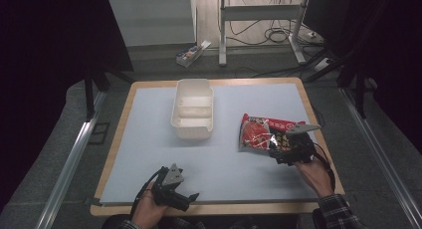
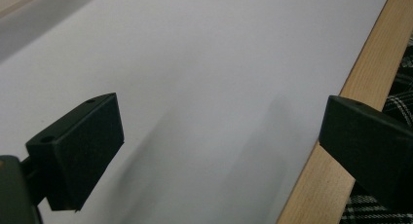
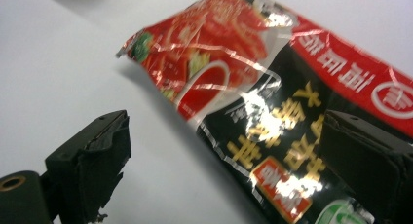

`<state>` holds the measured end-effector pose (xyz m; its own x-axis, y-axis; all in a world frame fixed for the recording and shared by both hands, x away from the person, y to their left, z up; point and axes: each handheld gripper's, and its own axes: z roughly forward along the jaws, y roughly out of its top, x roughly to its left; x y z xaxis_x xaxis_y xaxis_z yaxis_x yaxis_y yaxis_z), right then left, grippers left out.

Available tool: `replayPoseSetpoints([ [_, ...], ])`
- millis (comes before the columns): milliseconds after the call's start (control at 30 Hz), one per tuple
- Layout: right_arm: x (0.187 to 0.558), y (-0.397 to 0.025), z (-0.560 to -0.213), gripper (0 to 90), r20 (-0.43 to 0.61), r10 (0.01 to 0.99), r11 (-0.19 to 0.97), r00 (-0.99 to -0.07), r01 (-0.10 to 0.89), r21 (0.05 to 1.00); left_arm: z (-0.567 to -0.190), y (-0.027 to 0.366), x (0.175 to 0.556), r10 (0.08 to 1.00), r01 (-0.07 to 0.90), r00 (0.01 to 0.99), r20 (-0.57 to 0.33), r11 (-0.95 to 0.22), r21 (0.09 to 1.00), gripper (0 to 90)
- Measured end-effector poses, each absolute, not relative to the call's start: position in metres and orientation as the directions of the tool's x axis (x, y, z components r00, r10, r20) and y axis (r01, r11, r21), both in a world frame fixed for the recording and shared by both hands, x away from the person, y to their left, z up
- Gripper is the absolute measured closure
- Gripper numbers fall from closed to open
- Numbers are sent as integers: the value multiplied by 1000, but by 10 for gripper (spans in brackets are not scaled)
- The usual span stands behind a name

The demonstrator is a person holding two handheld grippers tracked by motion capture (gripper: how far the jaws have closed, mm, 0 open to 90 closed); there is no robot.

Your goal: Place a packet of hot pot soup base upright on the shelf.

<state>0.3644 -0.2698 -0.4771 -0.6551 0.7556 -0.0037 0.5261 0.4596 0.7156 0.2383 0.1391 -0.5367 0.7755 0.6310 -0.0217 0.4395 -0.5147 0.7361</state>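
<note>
White sheeting covers the bench point(image 1: 149, 139). Right of the white tub point(image 1: 193, 109), the right tongs point(image 3: 229, 151) straddle a noodle packet point(image 3: 253, 87), spread. Left tongs point(image 2: 219, 141) gape below it.

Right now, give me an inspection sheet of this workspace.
Surface: wooden table under a pale sheet; flat, no spills seen.
Job's things: red and black packet lying flat at right; white bin upright behind centre, apparently empty, apart from the packet.
Clutter: nothing seen on the table.
Grippers: right gripper open, jaws straddling the packet's near end, not closed on it; left gripper open over the sheet by the near edge, holding nothing.
Cables: one trails from each gripper; more lie on the floor behind.
Surroundings: small box on the floor, white frame legs, dark drapes at both sides.
</note>
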Motion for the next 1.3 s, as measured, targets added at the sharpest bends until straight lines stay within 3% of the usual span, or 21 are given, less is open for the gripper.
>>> replayPoseSetpoints([
  [600, 415, -245, -472, 24, 48, 750, 457, -659, 570, 683, -537, 139, 238, 635, 439, 772, -15, -517, 734, 24],
  [633, 423, -241, -473, 64, 77, 763, 445, -642, 607, 659, -537, 139, 238, 634, 439, 773, -15, -518, 734, 24],
  [900, 454, -226, -477, 532, 53, 773, 466, -632, 623, 628, -538, 139, 238, 633, 439, 774, -12, -523, 730, 24],
  [967, 458, -225, -476, 570, 46, 772, 471, -634, 619, 629, -538, 139, 238, 633, 440, 774, -12, -523, 730, 24],
  [1000, 465, -224, -475, 657, 37, 777, 469, -628, 617, 632, -538, 139, 238, 633, 440, 774, -11, -524, 729, 24],
  [1300, 499, -217, -468, 886, 9, 814, 442, -581, 629, 640, -538, 138, 238, 634, 441, 773, -8, -528, 726, 25],
])
